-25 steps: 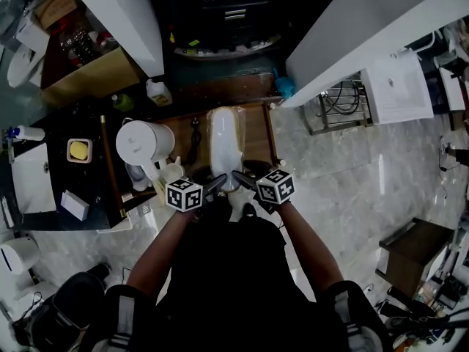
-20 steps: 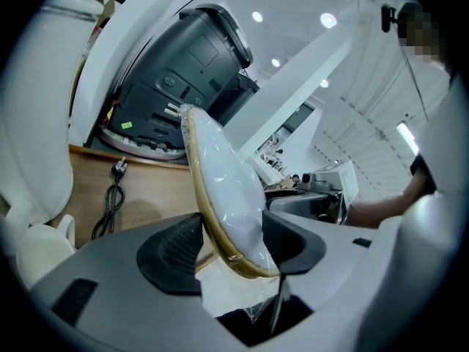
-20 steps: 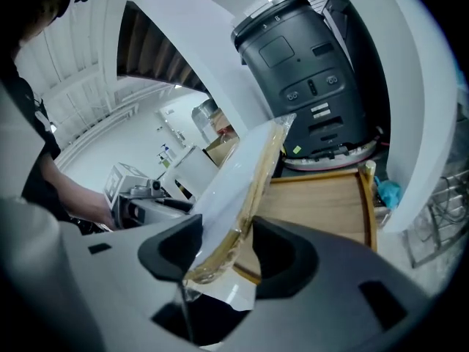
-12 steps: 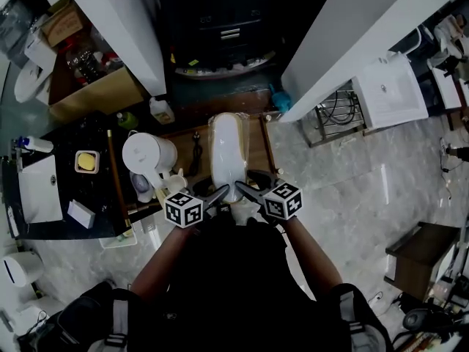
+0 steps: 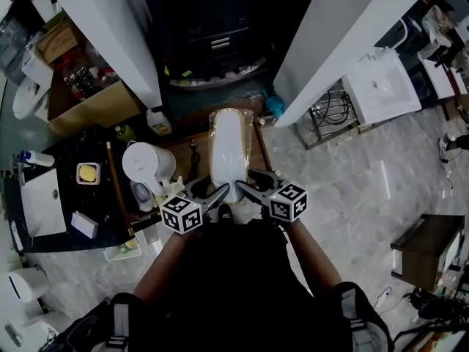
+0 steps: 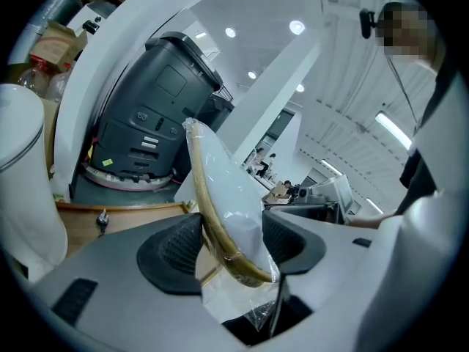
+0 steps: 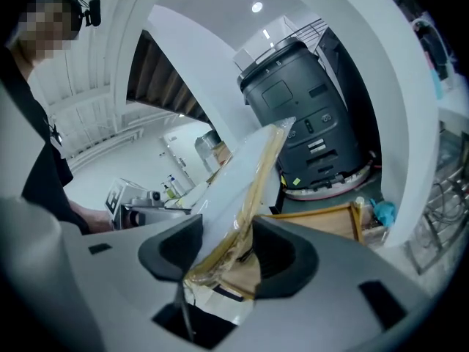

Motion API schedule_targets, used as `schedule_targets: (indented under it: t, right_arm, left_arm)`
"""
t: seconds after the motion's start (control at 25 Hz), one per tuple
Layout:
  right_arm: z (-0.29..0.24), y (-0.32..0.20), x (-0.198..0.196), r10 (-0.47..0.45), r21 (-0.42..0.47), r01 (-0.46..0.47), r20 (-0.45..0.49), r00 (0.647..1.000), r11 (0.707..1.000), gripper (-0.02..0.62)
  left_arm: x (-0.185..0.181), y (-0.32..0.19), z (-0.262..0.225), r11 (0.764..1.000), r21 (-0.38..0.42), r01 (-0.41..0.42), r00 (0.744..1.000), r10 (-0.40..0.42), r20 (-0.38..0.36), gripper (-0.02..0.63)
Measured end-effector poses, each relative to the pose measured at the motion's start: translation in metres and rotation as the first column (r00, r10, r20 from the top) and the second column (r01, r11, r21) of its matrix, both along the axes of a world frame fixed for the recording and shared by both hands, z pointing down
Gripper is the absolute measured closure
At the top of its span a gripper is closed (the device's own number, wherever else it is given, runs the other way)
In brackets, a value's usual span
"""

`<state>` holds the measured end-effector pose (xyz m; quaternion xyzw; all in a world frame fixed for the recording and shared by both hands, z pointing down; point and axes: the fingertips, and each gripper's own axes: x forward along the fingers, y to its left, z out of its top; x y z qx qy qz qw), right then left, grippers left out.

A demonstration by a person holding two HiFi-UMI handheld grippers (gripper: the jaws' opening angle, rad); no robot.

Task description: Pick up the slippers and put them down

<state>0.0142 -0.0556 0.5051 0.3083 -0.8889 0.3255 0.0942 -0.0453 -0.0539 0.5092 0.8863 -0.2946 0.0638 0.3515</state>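
Doubly pinched, slippers (image 5: 227, 149), inside clear bag (image 6: 256, 308)

Kettle (image 5: 146, 166) left of slippers (image 5: 229, 147)

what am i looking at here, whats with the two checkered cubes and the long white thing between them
No robot here: a person holds a gripper in each hand, and the marker cubes are part of those grippers. The head view comes from a camera on the person's head, looking steeply down. The other two come from cameras riding on the left gripper and the right gripper, each looking along its own two fingers. The long white thing is flat white slippers in clear plastic wrap. Both grippers have their fingers closed on its near end, one from each side. Below it is a brown wooden tray, with a round white kettle to its left.
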Motion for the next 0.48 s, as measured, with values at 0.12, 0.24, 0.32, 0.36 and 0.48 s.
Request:
schedule_targets:
  t: [0.12,0.24,0.32,0.36,0.48]
  right_arm:
    - [-0.015,0.001,0.002,0.013,0.034,-0.013,0.001,1.0,0.999,0.377]
    - [-0.026,0.003,0.002,0.02,0.066,-0.02,0.001,1.0,0.998,0.377]
    - [-0.031,0.004,0.001,0.025,0.079,-0.026,0.005,1.0,0.997,0.377]
    - [-0.032,0.005,0.001,0.027,0.082,-0.028,0.007,1.0,0.996,0.377]
    - [-0.034,0.007,0.0,0.029,0.085,-0.03,0.007,1.0,0.996,0.379]
  left_arm:
    - [0.002,0.0,-0.013,1.0,0.025,-0.006,1.0,0.006,-0.014,0.345]
    - [0.001,0.001,-0.023,0.999,0.051,-0.01,1.0,0.012,-0.024,0.345]
    - [0.001,0.002,-0.028,0.998,0.062,-0.01,1.0,0.011,-0.027,0.345]
    - [0.0,0.003,-0.029,0.998,0.065,-0.008,1.0,0.01,-0.026,0.347]
    - [-0.001,0.004,-0.031,0.998,0.067,-0.004,1.0,0.006,-0.018,0.347]
